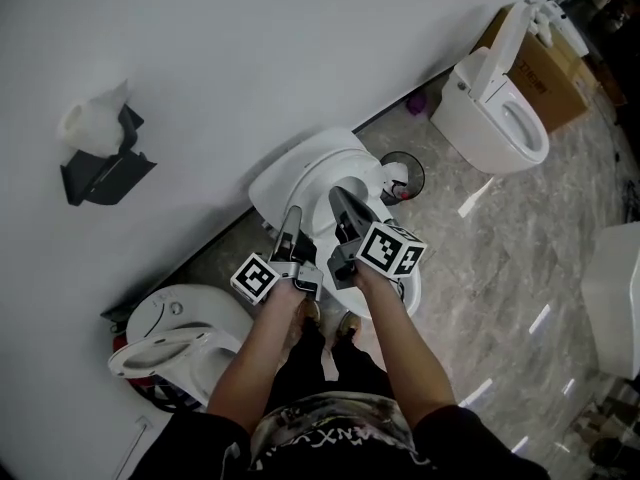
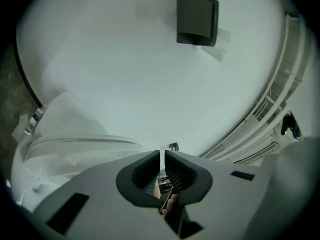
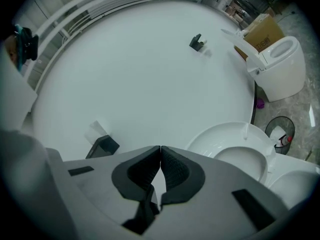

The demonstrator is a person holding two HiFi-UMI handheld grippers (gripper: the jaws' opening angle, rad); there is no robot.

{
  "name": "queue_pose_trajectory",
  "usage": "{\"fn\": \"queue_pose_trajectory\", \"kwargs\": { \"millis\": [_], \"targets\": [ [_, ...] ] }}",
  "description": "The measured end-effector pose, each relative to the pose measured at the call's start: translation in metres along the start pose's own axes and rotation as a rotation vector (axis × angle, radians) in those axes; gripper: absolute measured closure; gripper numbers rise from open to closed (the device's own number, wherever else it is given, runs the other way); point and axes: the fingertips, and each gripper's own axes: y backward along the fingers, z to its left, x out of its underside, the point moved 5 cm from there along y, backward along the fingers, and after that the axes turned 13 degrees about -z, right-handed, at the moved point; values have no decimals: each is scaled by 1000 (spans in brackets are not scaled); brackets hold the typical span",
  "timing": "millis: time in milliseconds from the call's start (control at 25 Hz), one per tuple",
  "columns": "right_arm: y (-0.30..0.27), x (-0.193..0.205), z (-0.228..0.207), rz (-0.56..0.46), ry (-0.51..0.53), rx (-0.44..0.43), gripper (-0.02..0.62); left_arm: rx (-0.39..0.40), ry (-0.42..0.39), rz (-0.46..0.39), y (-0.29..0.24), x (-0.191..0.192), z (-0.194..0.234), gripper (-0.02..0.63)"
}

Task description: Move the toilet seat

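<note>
The white toilet [image 1: 300, 173] stands against the wall right in front of me. Its seat [image 3: 239, 143] appears raised, a white ring that tilts back toward the wall. Both grippers hang in the air just in front of it and touch nothing. My left gripper [image 1: 291, 216] points level at the white wall; its jaws [image 2: 162, 154] are shut to a thin slit with nothing in them. My right gripper [image 1: 340, 196] sits beside it on the right, its pads [image 3: 160, 149] pressed together and empty, the seat ring just to their right.
A second toilet [image 1: 495, 113] with its lid up stands at the far right by a cardboard box [image 1: 548, 73]. A third toilet [image 1: 175, 333] is at my lower left. A small bin [image 1: 402, 175] sits right of the middle toilet. A black paper holder [image 1: 100, 158] hangs on the wall.
</note>
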Motion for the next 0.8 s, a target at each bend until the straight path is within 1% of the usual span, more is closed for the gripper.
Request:
{"fn": "queue_pose_trajectory", "kwargs": {
  "millis": [160,400,560,640,720,800],
  "targets": [
    [20,-25,27,-23,44,-33,591,57,-60,26,-3,1,-41,566],
    [52,-64,66,-58,144,-81,591,172,-243,114,-7,3,-100,569],
    [81,-86,85,-82,197,-96,592,215,-312,162,-2,11,-137,571],
    [95,-94,92,-87,219,-103,592,263,-355,190,0,16,-159,571],
    [108,-102,100,-93,248,-113,592,328,-403,218,2,20,-184,571],
    [120,-110,109,-101,296,-127,592,377,-448,247,6,25,-205,571]
  ]
}}
